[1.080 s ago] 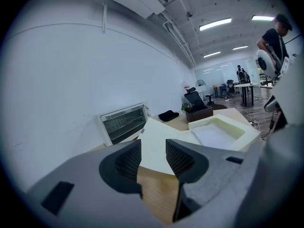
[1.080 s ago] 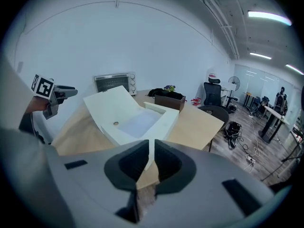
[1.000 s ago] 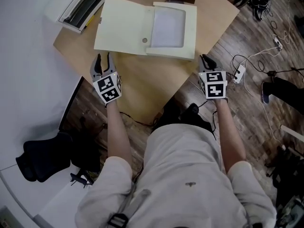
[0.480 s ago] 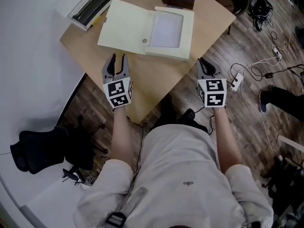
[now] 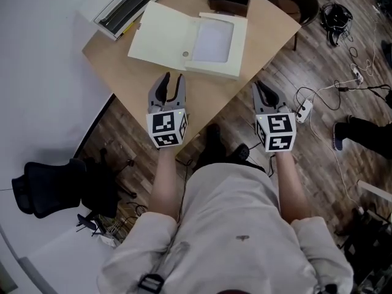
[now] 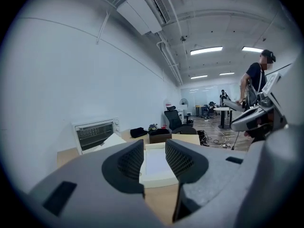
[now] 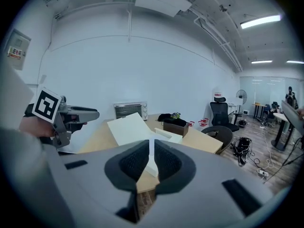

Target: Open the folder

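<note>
The pale cream cardboard box folder (image 5: 164, 37) lay open on the tabletop, ahead of the left gripper (image 5: 169, 78) and well apart from its jaws. Its cover, marked by one small round spot, was swung out to the left. The shallow tray half held a white sheet and sat ahead and to the left of the right gripper (image 5: 262, 89).
</note>
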